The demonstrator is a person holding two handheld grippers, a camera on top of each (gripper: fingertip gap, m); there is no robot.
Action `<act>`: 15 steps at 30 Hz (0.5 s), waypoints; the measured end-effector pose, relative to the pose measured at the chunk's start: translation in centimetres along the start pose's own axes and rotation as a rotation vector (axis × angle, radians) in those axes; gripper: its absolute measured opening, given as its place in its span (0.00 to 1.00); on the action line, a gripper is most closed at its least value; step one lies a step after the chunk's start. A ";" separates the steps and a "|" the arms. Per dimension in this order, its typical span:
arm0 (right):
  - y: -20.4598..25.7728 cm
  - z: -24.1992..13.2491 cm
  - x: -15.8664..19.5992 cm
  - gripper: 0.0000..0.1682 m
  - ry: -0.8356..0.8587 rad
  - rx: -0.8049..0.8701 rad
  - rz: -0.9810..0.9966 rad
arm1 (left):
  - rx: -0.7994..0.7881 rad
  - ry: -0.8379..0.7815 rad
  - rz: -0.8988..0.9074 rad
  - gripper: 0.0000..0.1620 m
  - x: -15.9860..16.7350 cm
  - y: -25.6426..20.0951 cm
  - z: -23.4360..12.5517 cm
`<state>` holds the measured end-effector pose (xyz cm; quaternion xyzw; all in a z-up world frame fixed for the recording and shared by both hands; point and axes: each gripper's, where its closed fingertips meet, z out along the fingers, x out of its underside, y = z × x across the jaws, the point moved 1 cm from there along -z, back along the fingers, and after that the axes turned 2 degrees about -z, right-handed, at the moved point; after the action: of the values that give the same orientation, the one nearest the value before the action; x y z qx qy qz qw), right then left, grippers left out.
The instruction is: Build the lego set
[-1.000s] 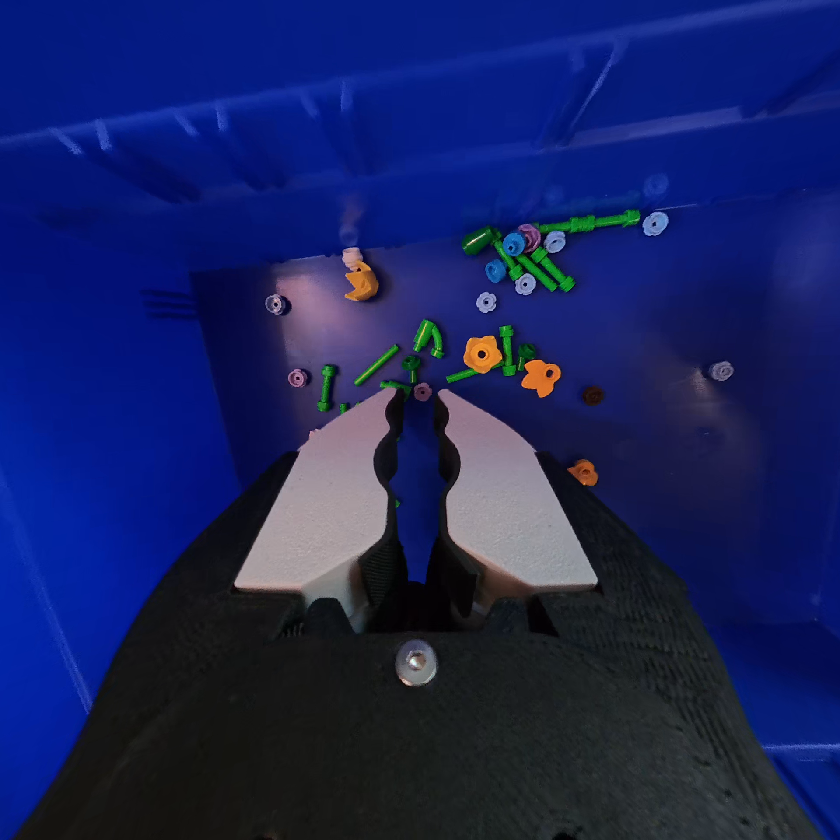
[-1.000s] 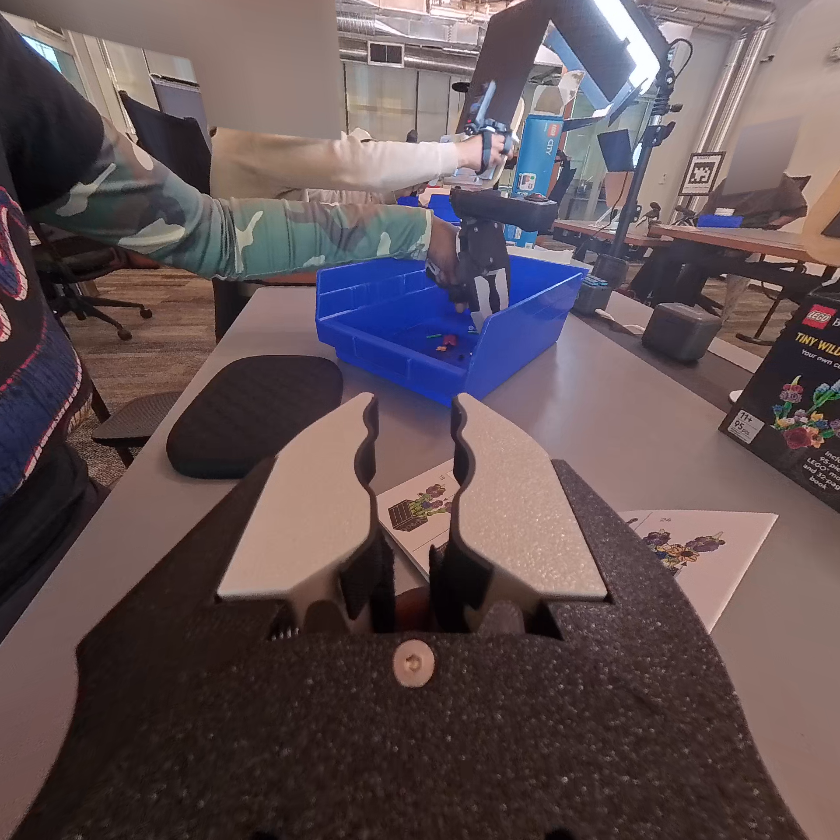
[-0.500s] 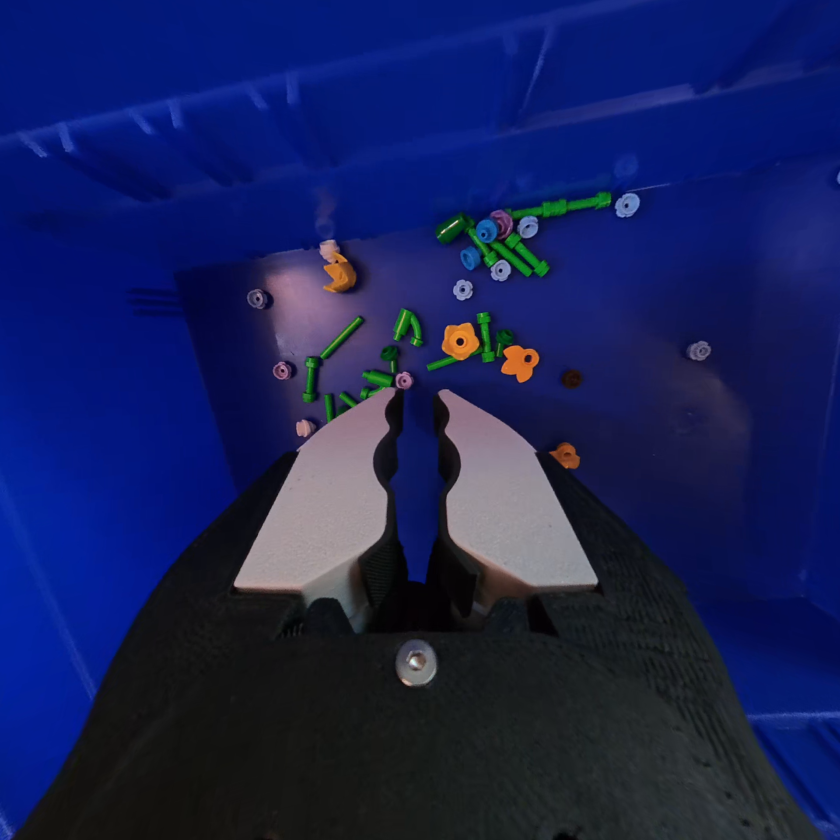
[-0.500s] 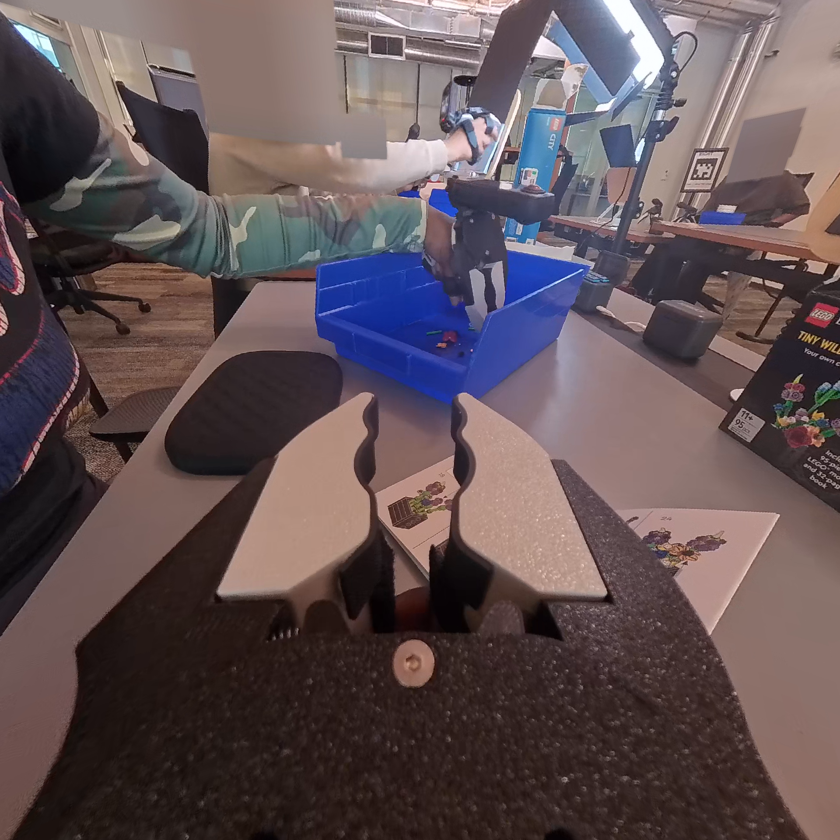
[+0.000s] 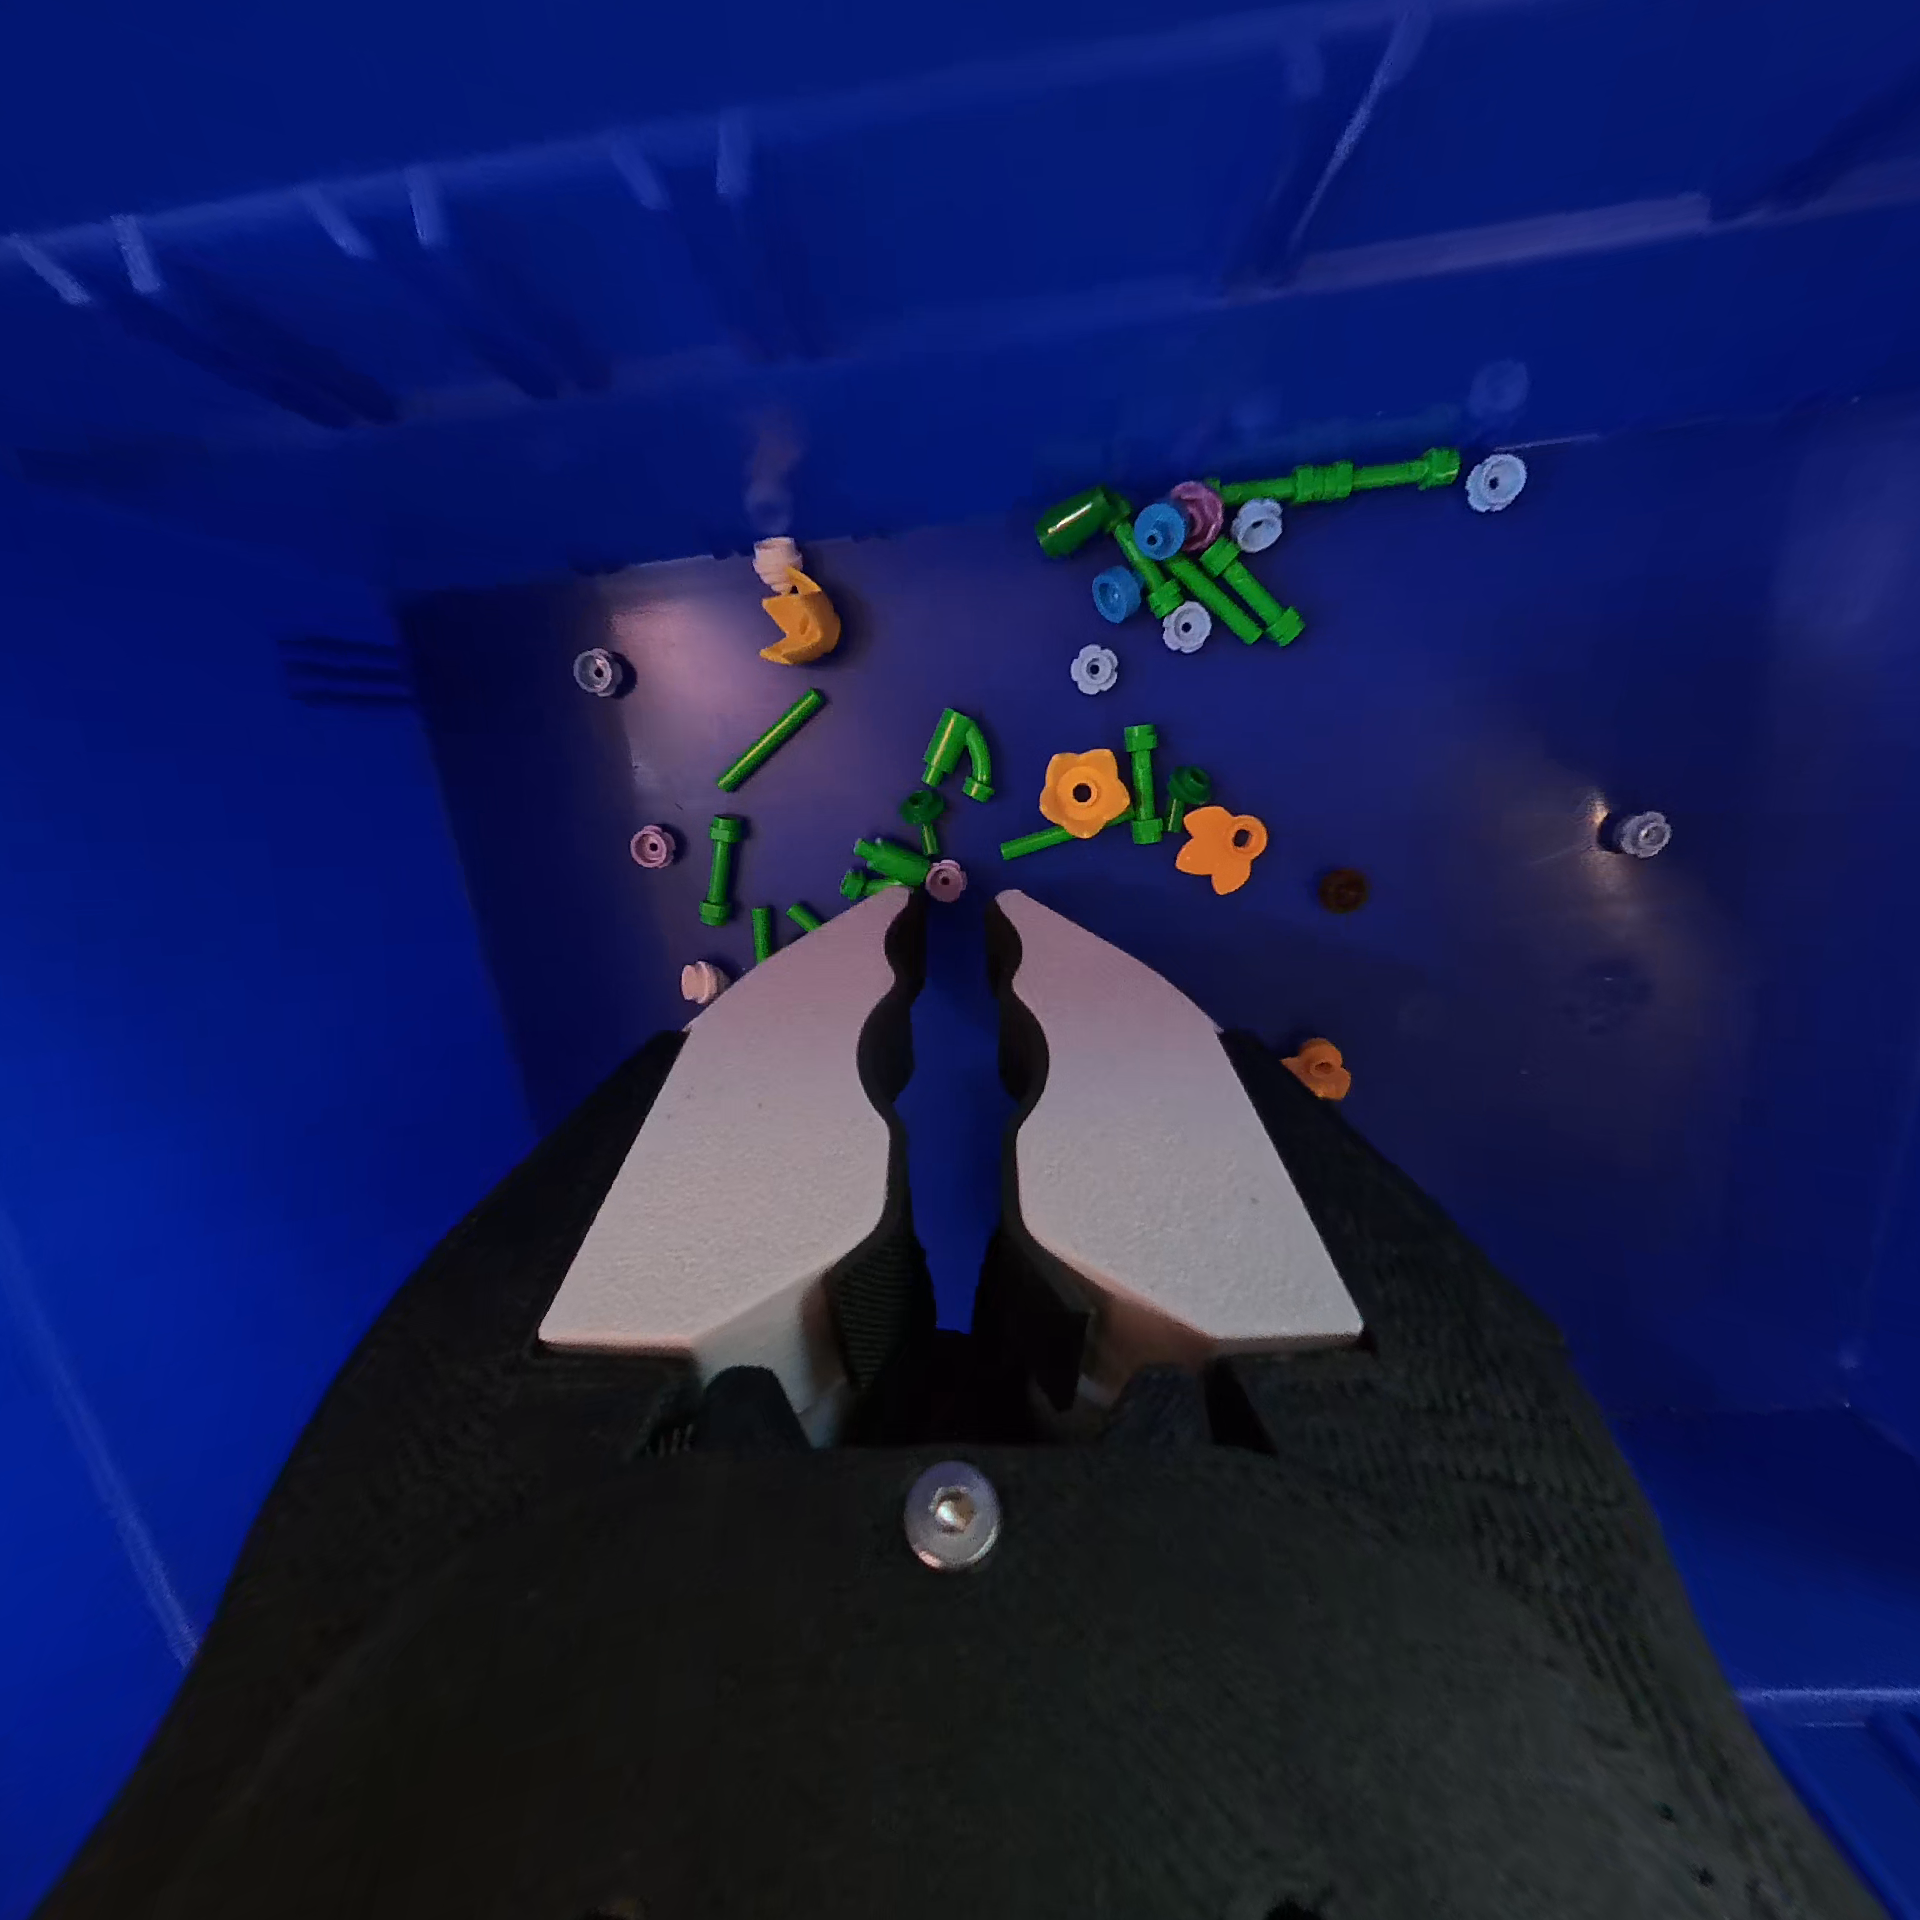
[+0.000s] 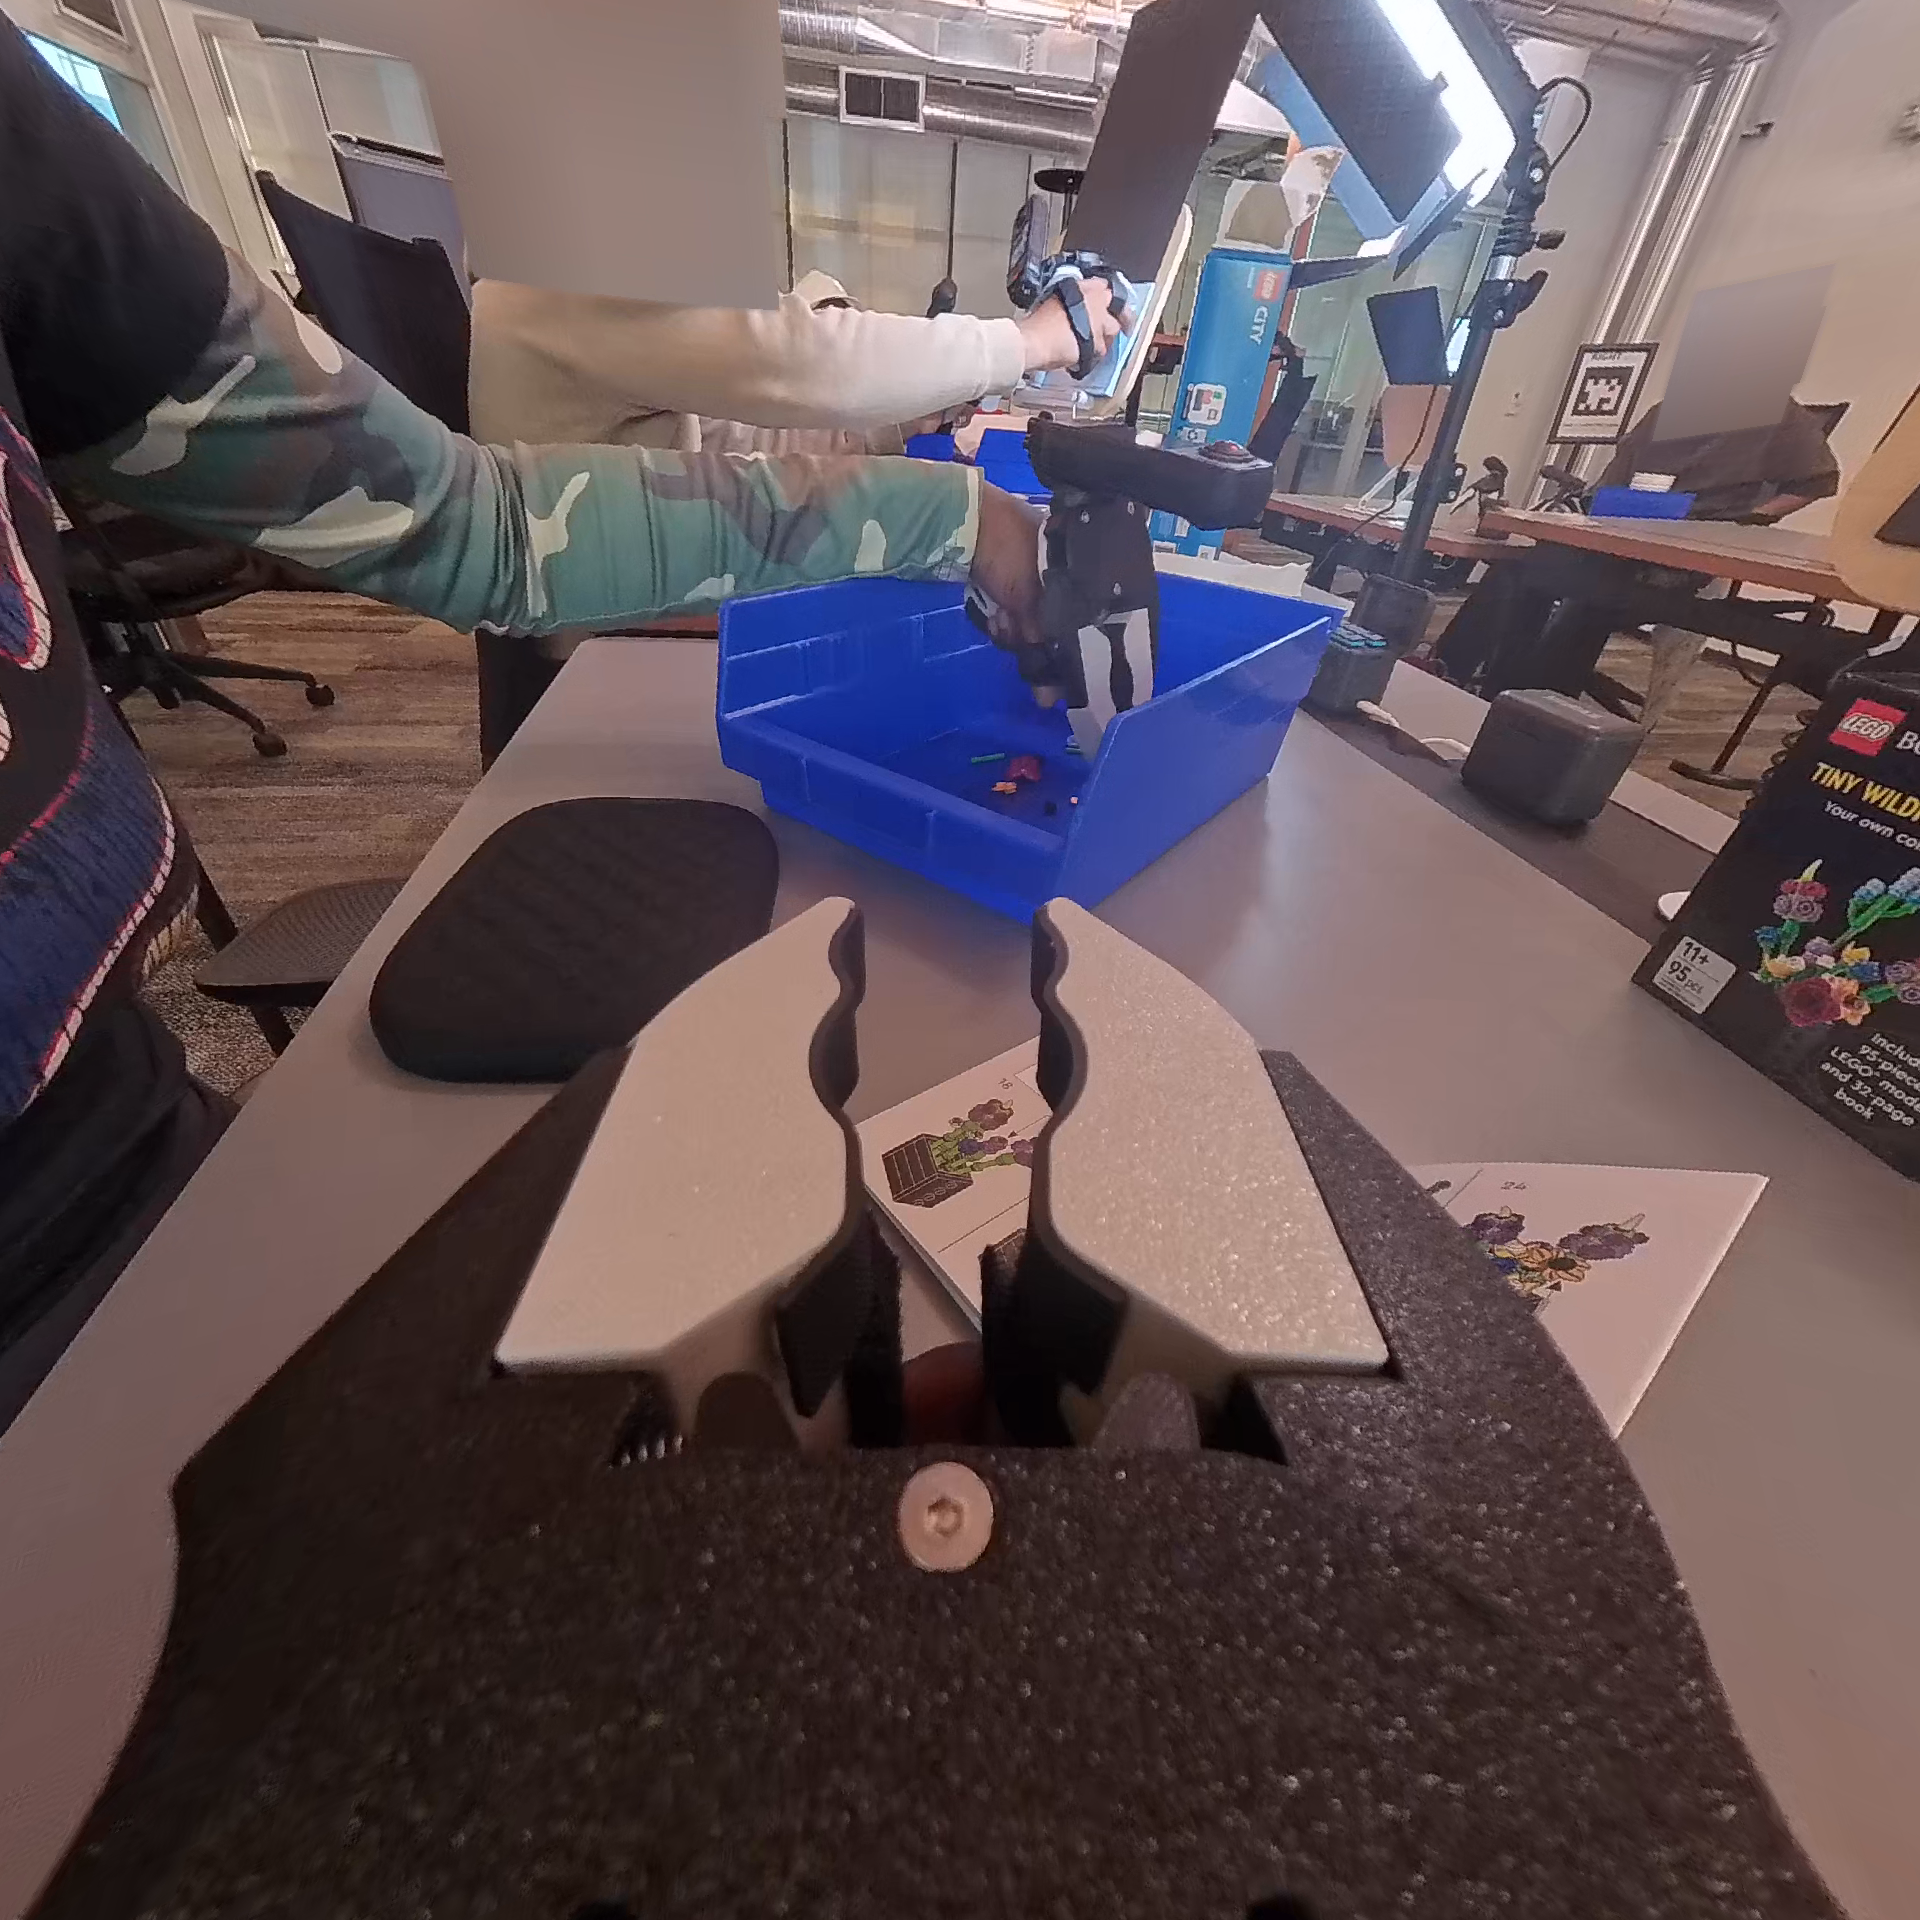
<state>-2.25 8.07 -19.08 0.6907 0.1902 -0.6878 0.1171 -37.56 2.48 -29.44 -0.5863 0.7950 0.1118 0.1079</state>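
Small lego pieces lie on the floor of a blue bin (image 5: 1558, 987): green stems (image 5: 1236, 597), orange flowers (image 5: 1083, 793), pale round studs (image 5: 1093, 668) and a pink stud (image 5: 944, 880). My left gripper (image 5: 953, 904) is inside the bin, open by a narrow gap and empty, its tips just short of the pink stud. It also shows in the right wrist view (image 6: 1107, 665), reaching down into the bin (image 6: 894, 665). My right gripper (image 6: 945, 920) is open and empty, low over the grey table (image 6: 1351, 935) above the instruction sheet (image 6: 1621, 1236).
A black pad (image 6: 571, 935) lies left of the bin. The dark lego box (image 6: 1818, 935) stands at the right edge. A grey case (image 6: 1548, 753) and a light stand (image 6: 1455, 416) are behind the bin. Another person's sleeve (image 6: 727, 364) reaches across behind. Spacing between my two grippers at the tips: around 35 cm.
My left gripper drifted slightly over the pieces and came back close to where it was, tips still by the pink stud. The right gripper has not moved.
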 end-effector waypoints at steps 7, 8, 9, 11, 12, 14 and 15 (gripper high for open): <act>0.0 0.1 0.1 0.18 0.005 -0.001 -0.001 | -0.002 -0.007 -0.001 0.07 -0.2 -0.1 0.1; 0.0 0.1 0.1 0.18 0.006 -0.001 -0.002 | -0.001 -0.009 -0.002 0.07 -0.2 0.0 0.1; 0.0 0.1 0.1 0.18 0.007 -0.001 -0.002 | 0.001 -0.011 -0.005 0.06 -0.3 0.0 0.2; 0.0 0.1 0.1 0.18 0.006 0.000 -0.001 | 0.009 -0.017 -0.015 0.05 -0.4 -0.1 0.2; 0.0 0.0 0.1 0.18 0.005 0.000 -0.001 | 0.013 -0.021 -0.020 0.05 -0.4 -0.1 0.2; 0.0 0.0 0.1 0.18 0.005 0.000 0.000 | 0.020 -0.026 -0.026 0.05 -0.3 -0.2 0.1; 0.0 0.1 0.1 0.18 0.005 0.000 -0.001 | 0.012 -0.035 -0.031 0.05 -0.4 -0.1 -0.1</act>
<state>-2.30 8.07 -19.18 0.6924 0.1908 -0.6861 0.1163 -37.36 2.78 -29.19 -0.5958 0.7846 0.1153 0.1270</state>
